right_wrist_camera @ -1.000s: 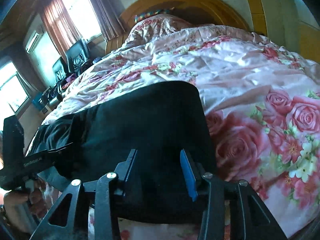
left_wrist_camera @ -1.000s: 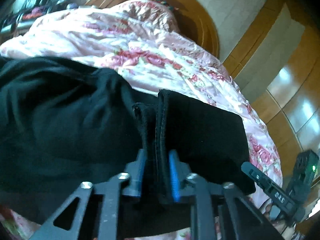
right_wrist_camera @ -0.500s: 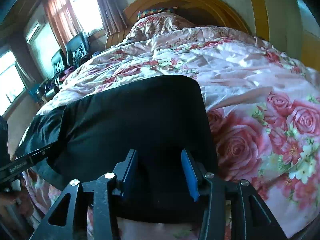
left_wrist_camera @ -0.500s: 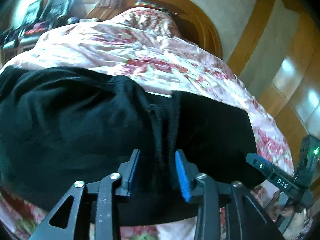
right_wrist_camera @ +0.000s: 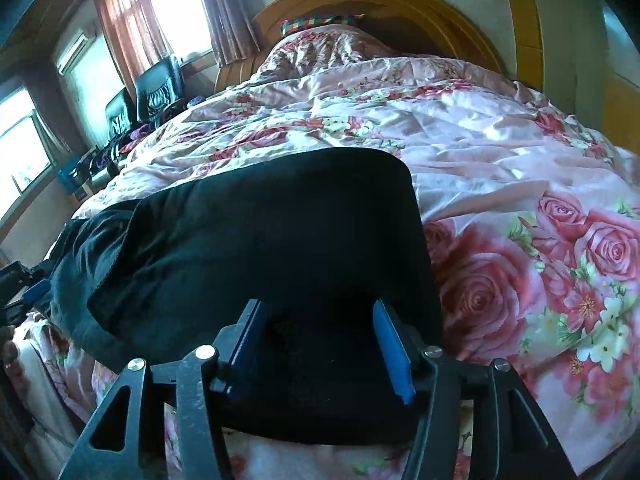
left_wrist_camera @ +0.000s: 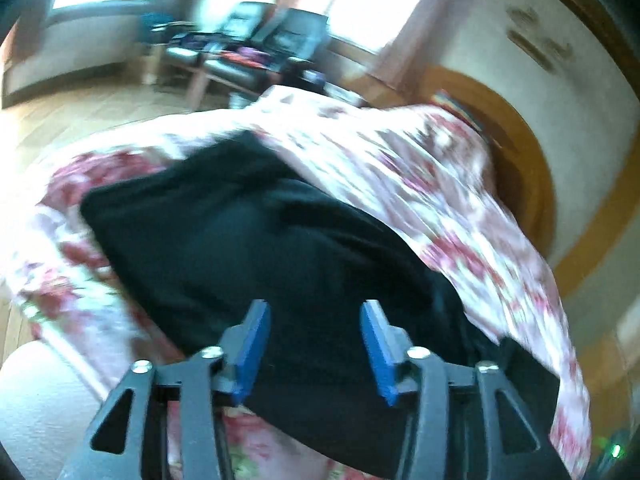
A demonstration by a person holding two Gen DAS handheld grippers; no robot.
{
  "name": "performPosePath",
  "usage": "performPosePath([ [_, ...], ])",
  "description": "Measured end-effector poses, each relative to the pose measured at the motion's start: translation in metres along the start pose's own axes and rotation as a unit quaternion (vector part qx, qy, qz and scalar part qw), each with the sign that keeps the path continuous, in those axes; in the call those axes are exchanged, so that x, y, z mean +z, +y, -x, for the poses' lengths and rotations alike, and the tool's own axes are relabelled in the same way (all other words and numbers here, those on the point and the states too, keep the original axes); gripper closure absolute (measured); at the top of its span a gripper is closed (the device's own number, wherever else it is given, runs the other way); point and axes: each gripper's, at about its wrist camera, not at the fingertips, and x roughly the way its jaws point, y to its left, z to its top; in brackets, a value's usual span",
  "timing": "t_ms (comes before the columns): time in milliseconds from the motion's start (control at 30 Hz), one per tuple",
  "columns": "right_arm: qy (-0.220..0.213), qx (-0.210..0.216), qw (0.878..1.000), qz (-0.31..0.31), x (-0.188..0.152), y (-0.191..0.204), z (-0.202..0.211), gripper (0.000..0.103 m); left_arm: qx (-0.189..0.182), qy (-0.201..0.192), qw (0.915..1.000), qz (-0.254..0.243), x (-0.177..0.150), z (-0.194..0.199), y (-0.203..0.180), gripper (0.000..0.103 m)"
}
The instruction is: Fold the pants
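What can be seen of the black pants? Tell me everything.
The black pants are soft, matte dark cloth, lying folded in layers on the floral bedspread near the bed's foot edge. Its right edge is neat and rounded; the left end is rumpled. Both the left gripper and right gripper are open over it, gripping nothing.

The black pants lie flat on the bed, folded into a thick, soft-edged slab with a rounded far corner at the right. Off to the left the cloth bunches into looser, rumpled layers near the bed's edge. In the blurred left wrist view, the pants stretch as 1 dark, wide band across the floral cover.
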Motion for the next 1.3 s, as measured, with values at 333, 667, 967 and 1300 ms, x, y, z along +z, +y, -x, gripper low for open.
performPosePath([
  [333,0.000,0.003,1.000,0.000,0.000,0.001,-0.001,0.042,0.047,-0.013,0.9950,0.087,0.007,-0.001,0.040,0.039],
  [667,-0.004,0.002,1.000,0.003,-0.001,0.003,0.000,0.041,0.045,0.007,0.9936,0.103,0.005,-0.011,0.049,0.035],
  [967,-0.035,0.063,0.997,0.028,0.002,0.028,0.012,0.047,0.036,0.012,0.9915,0.124,0.004,-0.013,0.060,0.035],
  [1300,0.002,0.133,0.989,0.058,0.001,0.071,-0.012,0.053,0.034,0.005,0.9896,0.140,0.007,-0.013,0.071,0.035],
])
